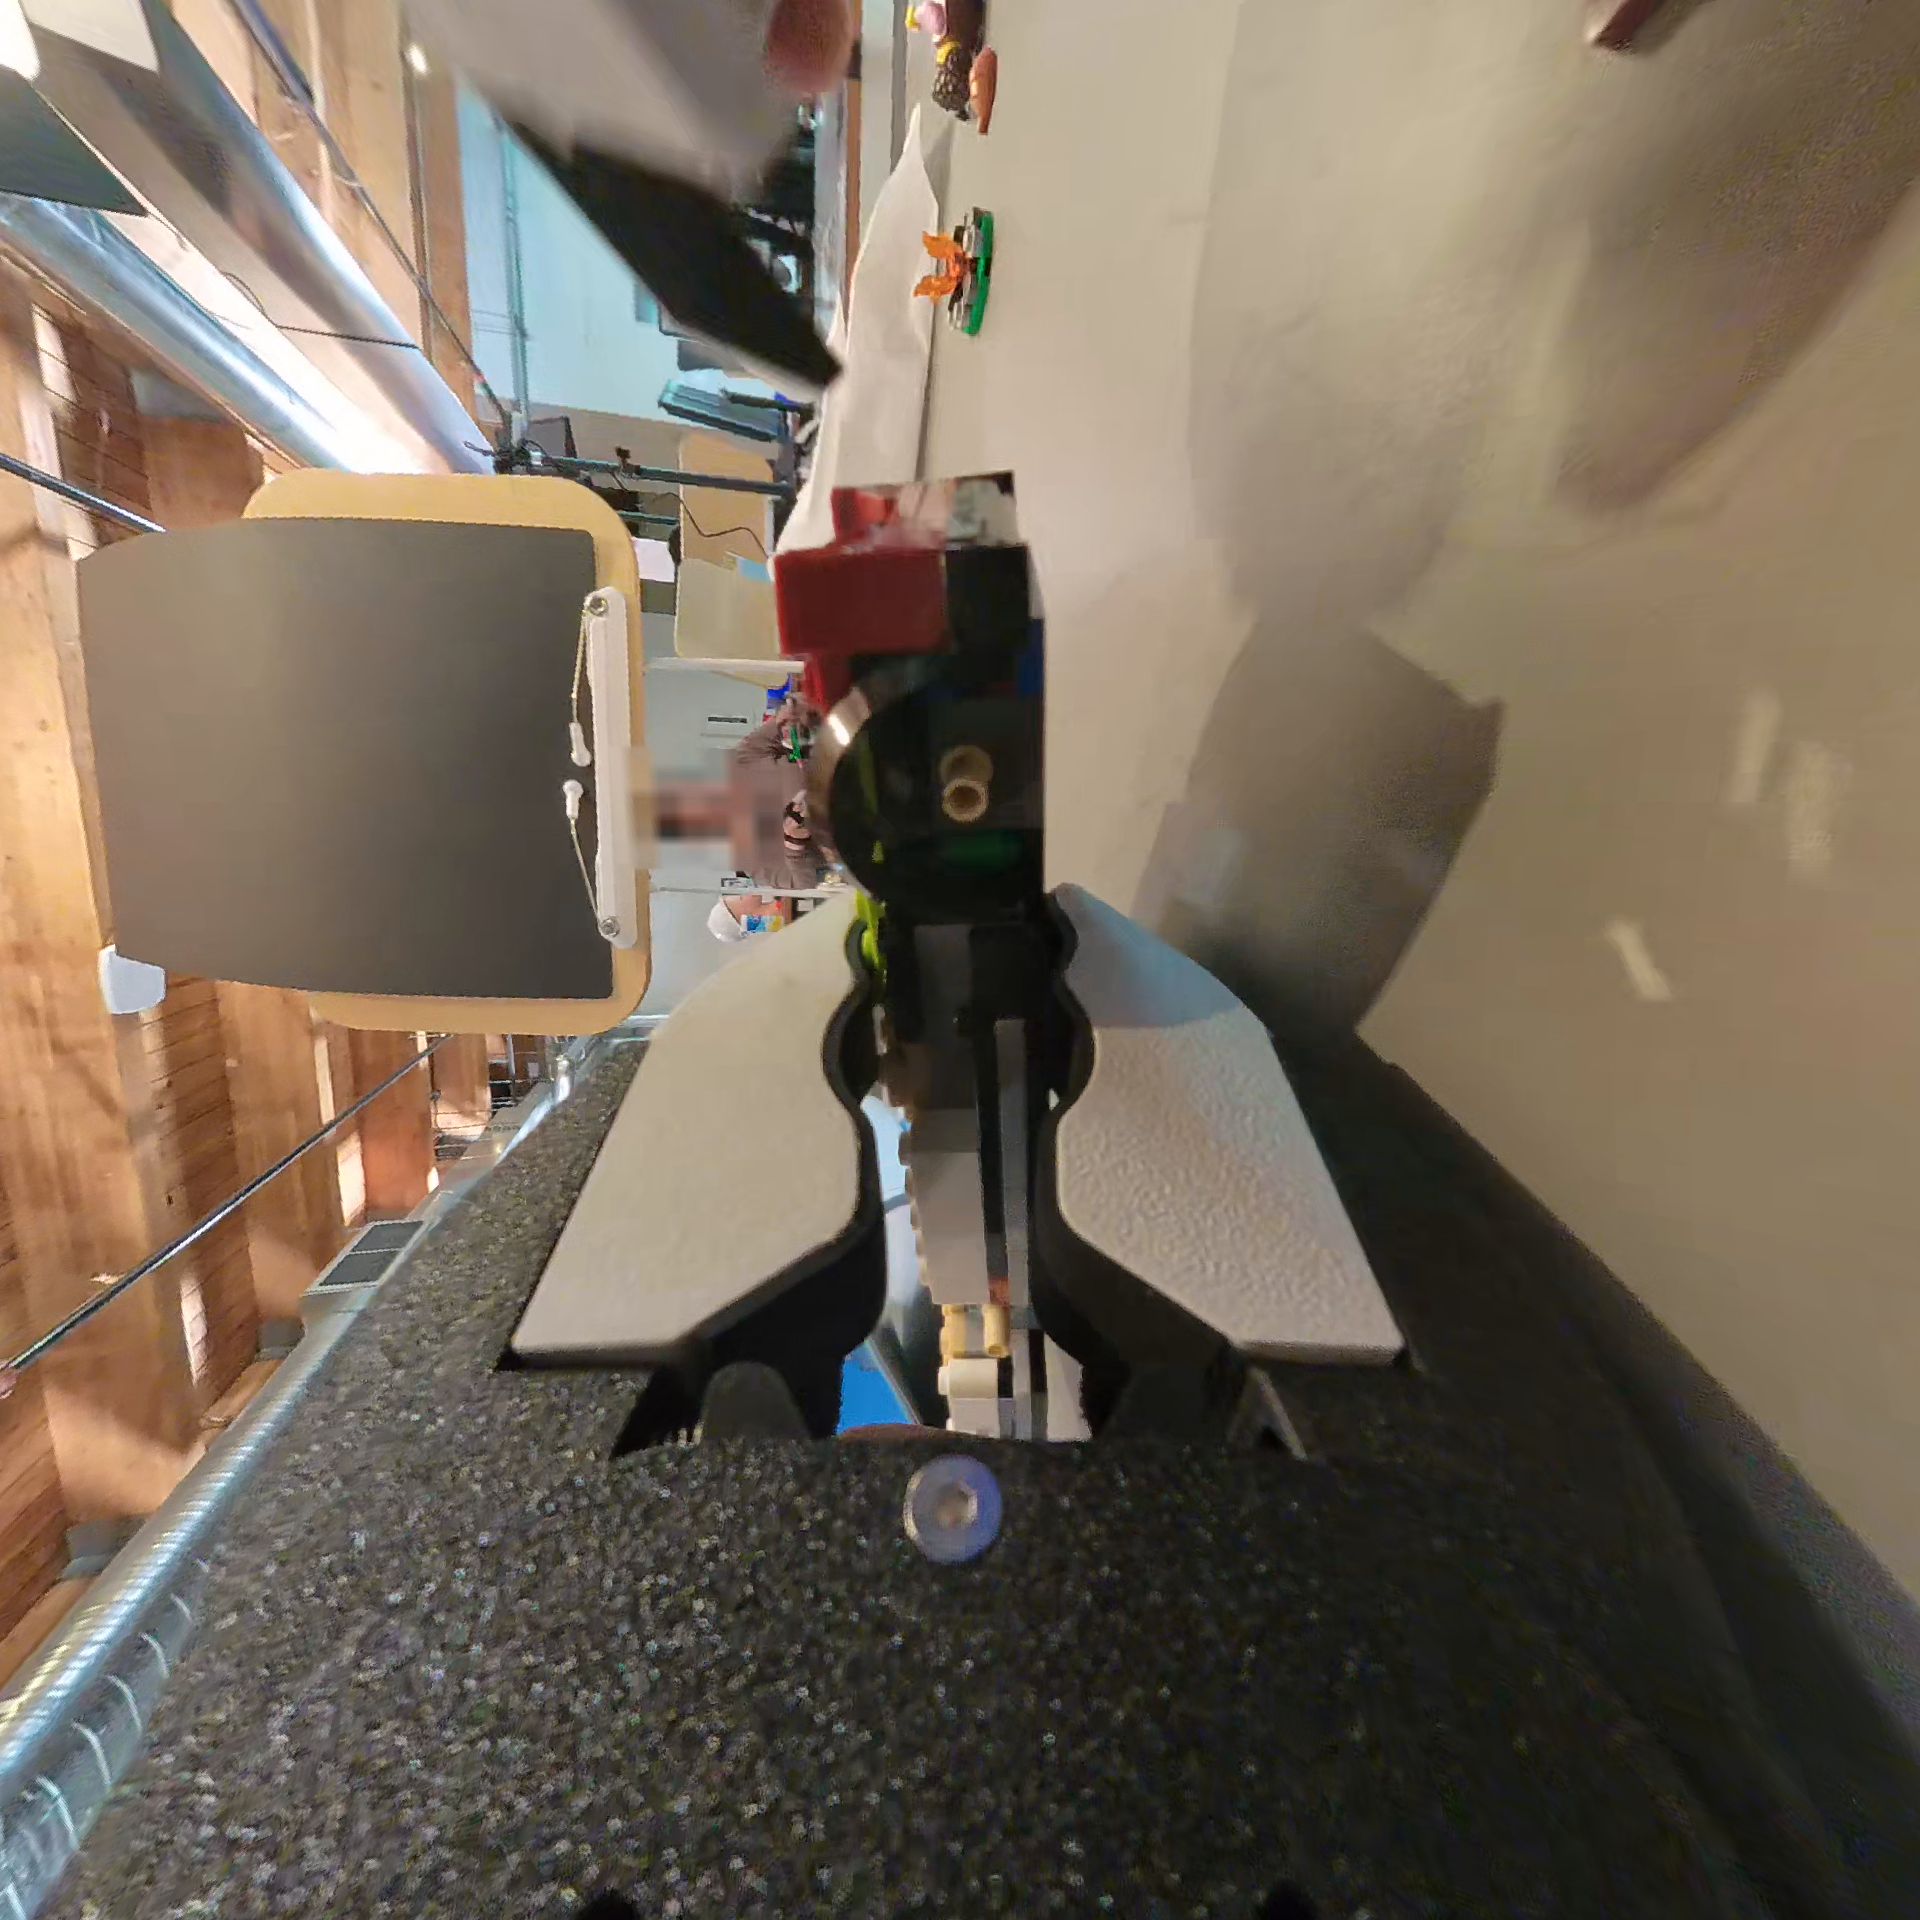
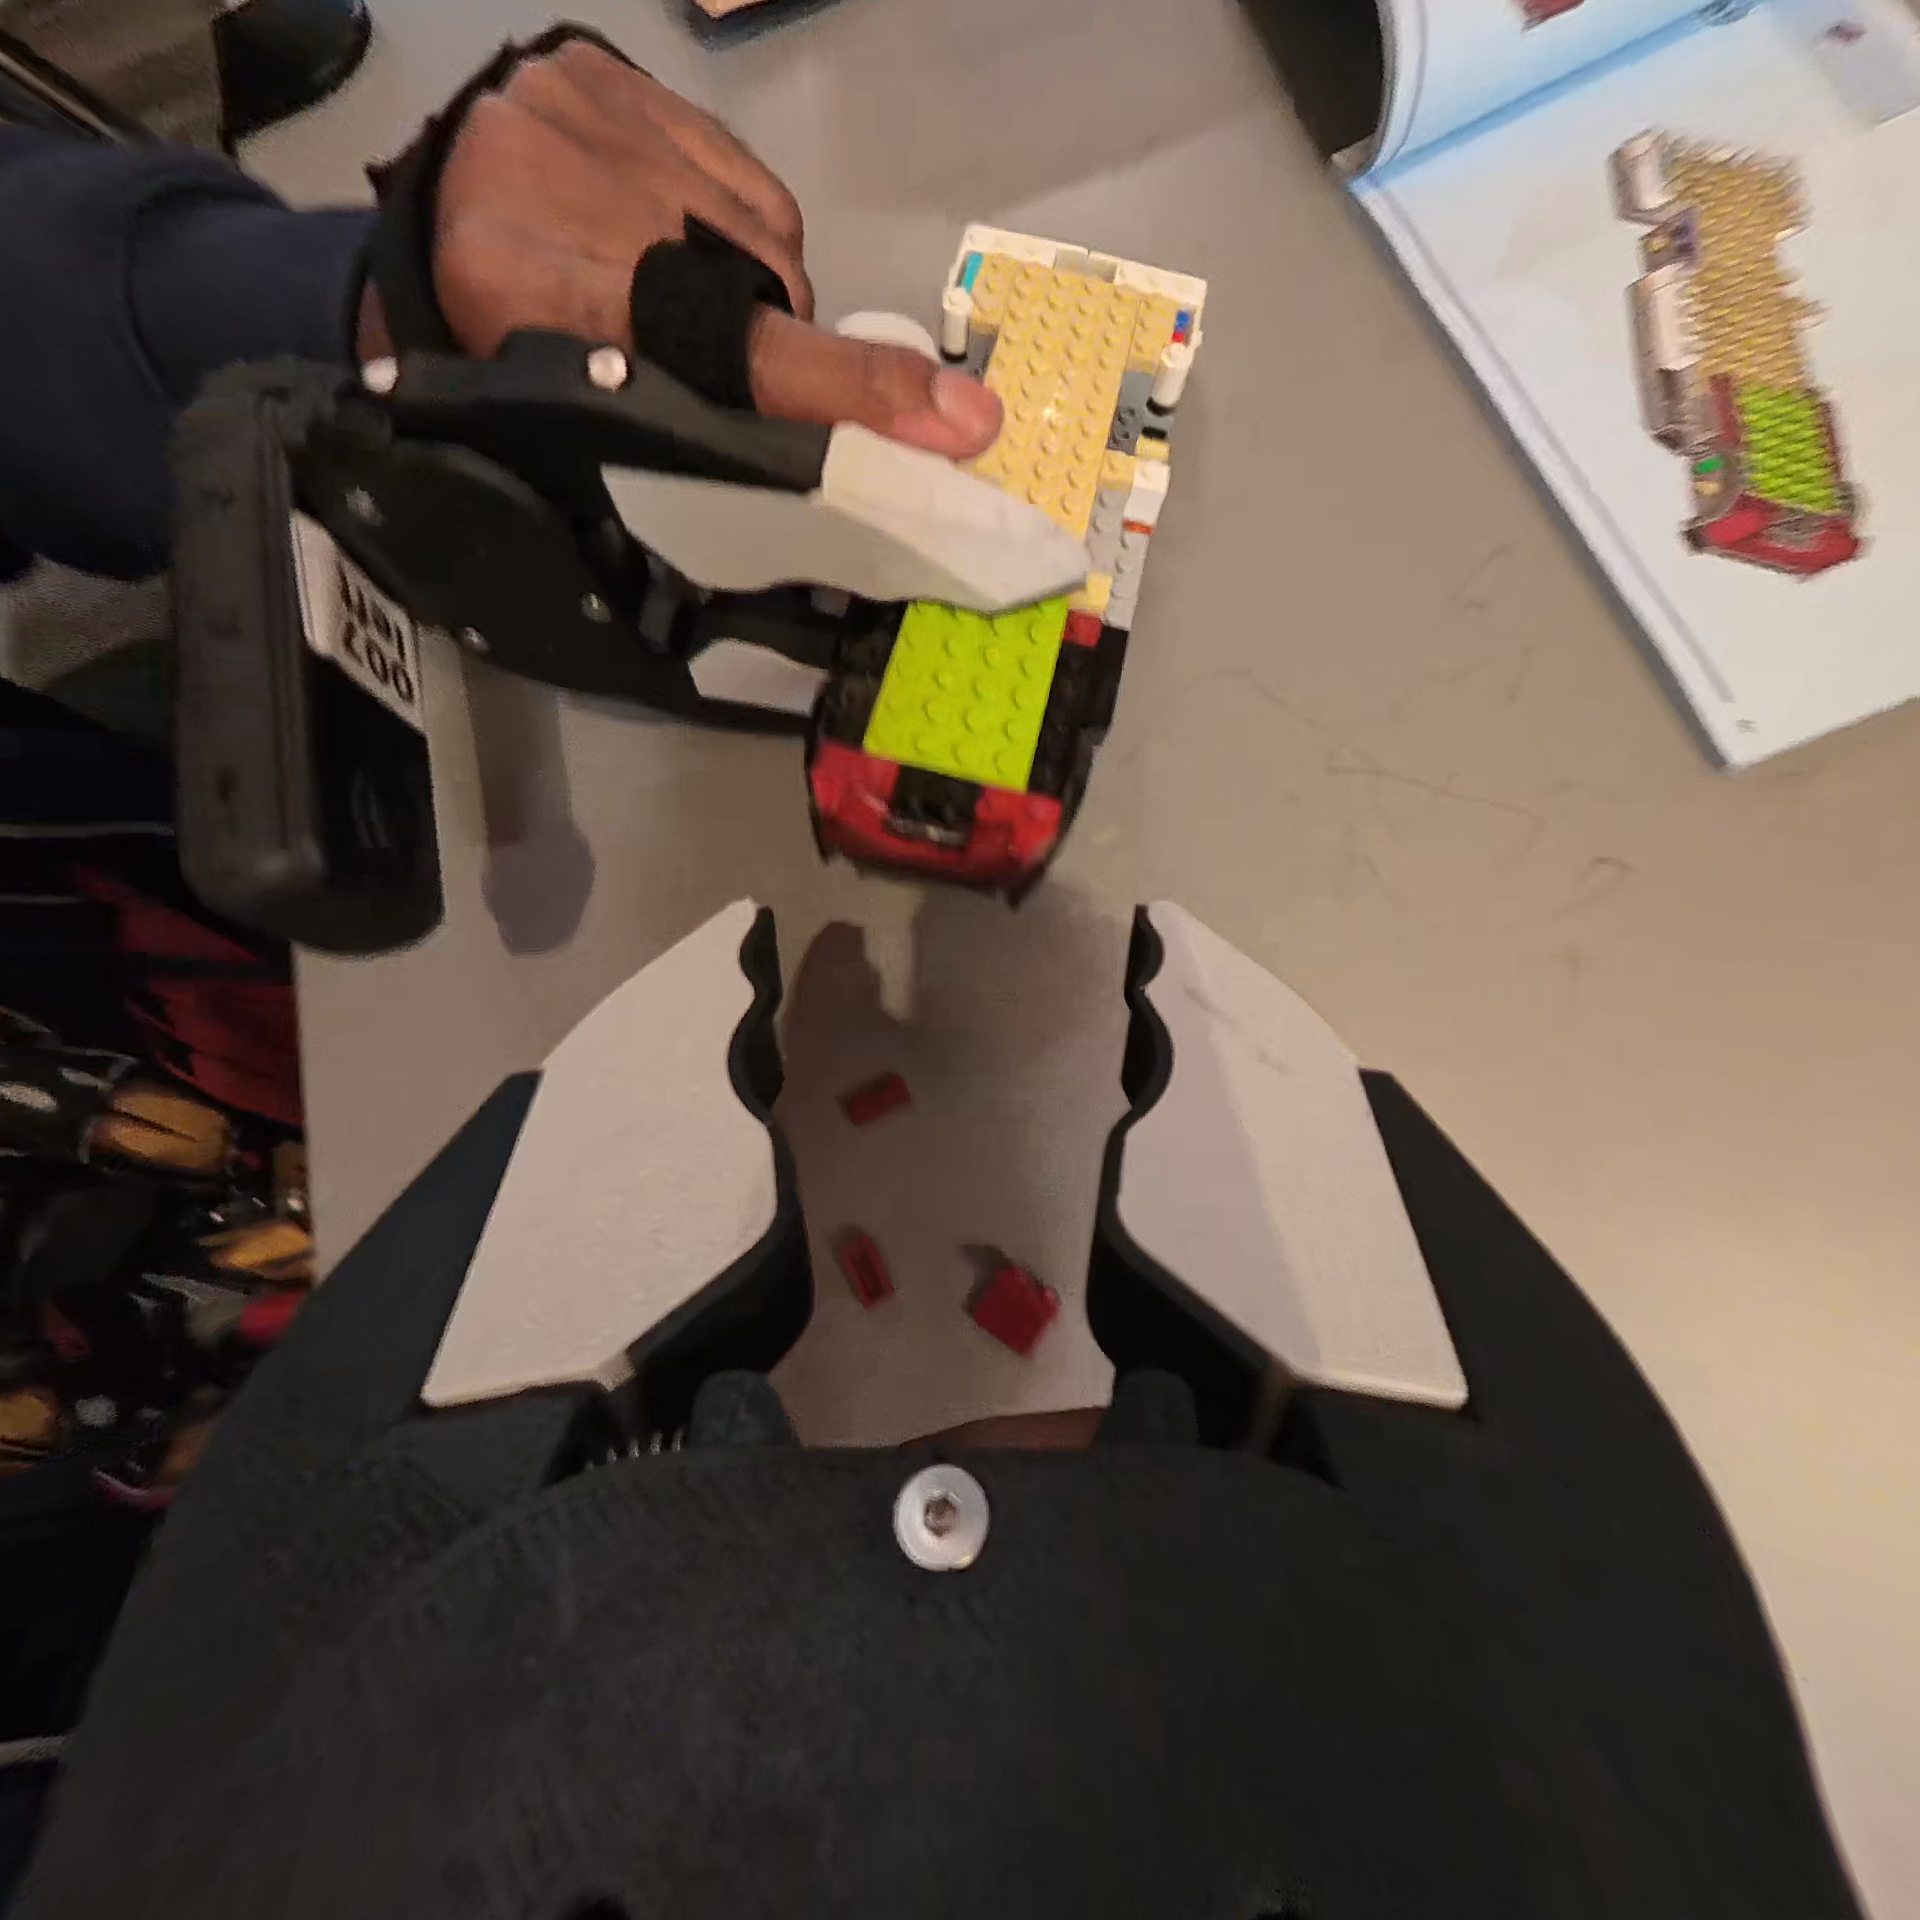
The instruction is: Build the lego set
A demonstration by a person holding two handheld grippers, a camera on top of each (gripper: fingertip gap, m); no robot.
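My left gripper (image 1: 961, 914) is shut on a brick-built vehicle (image 1: 935, 769), with both pads pressed on its sides. A black wheel and a red block on it face the camera. In the right wrist view the vehicle (image 2: 977, 675) has a lime and tan studded roof and a red end. It is held above the grey table (image 2: 1351, 935) by the left gripper (image 2: 935, 540), with a person's hand (image 2: 623, 229) on it. My right gripper (image 2: 945, 925) is open and empty just short of the vehicle's red end. Three small red bricks (image 2: 878, 1099) lie on the table between its fingers.
An open instruction booklet (image 2: 1714, 364) lies at the upper right of the table. A small green plate with orange pieces (image 1: 966, 270) and other small pieces (image 1: 956, 62) stand farther off. A dark patterned bag or cloth (image 2: 135, 1143) lies at the table's left edge. One gripper's finger ends stand about 9 centimetres off the other's.
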